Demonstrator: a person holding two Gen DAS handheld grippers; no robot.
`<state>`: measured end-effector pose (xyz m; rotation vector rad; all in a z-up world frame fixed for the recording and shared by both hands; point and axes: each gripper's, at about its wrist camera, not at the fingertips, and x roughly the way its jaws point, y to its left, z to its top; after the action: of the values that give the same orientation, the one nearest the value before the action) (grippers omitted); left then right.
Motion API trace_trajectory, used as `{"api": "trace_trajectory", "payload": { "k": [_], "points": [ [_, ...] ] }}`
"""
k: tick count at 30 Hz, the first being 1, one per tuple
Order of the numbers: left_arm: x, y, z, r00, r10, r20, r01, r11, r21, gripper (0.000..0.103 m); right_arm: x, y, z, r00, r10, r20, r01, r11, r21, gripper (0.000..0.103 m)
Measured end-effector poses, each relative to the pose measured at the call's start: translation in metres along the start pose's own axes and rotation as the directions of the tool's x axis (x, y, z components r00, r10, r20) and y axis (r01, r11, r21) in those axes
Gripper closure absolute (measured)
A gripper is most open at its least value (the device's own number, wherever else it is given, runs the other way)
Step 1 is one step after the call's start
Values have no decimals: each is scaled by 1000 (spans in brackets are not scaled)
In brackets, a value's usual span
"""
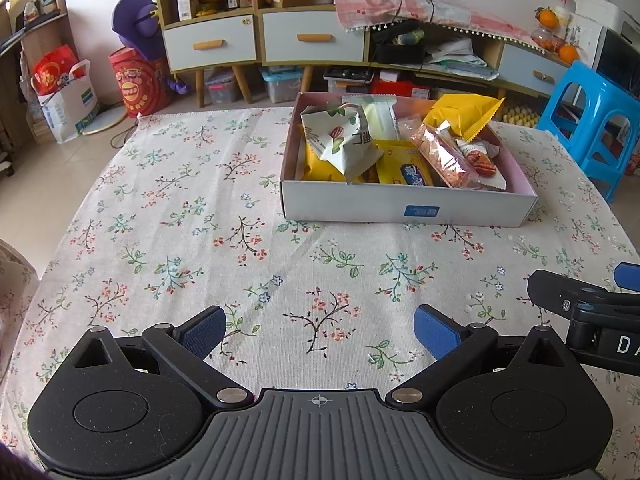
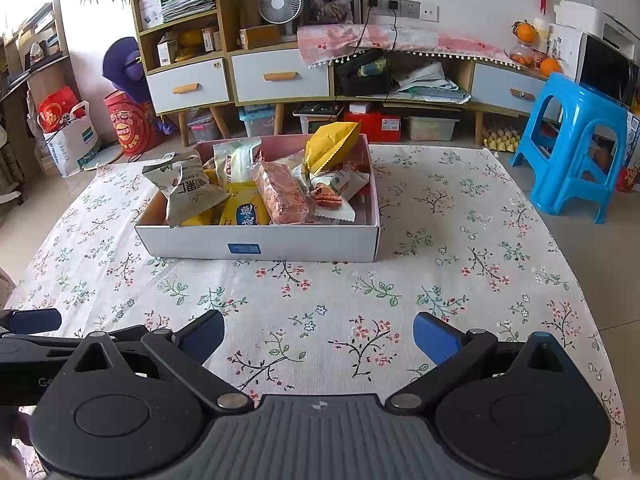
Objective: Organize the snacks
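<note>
Both grippers, left (image 1: 319, 334) and right (image 2: 319, 338), hover with jaws spread and empty over the flowered tablecloth (image 1: 200, 240), well short of the white box (image 2: 260, 246) where the snack packets (image 2: 280, 192) lie heaped, apparently sorted away.

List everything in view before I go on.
box: 1, white, pink inside, on the tablecloth
snack packs: several, white, yellow, pinkish clear, piled in the box
tablecloth: 1, floral, under the box
stool: 1, blue, right of the table
cabinet: 1, wood with pale drawers, along the wall
fan: 1, white, on the cabinet
left gripper: open, empty, near edge
right gripper: open, empty, near edge
</note>
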<state>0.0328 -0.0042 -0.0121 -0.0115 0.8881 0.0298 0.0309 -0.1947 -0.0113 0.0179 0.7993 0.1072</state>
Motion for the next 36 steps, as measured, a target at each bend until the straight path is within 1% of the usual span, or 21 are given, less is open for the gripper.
{"api": "trace_trajectory", "payload": {
  "k": [36],
  "points": [
    [-2, 0, 1, 1000, -3, 6, 3, 1000, -6, 2, -1, 1, -1, 1000, -17, 9, 17, 1000, 4, 9]
  ]
}}
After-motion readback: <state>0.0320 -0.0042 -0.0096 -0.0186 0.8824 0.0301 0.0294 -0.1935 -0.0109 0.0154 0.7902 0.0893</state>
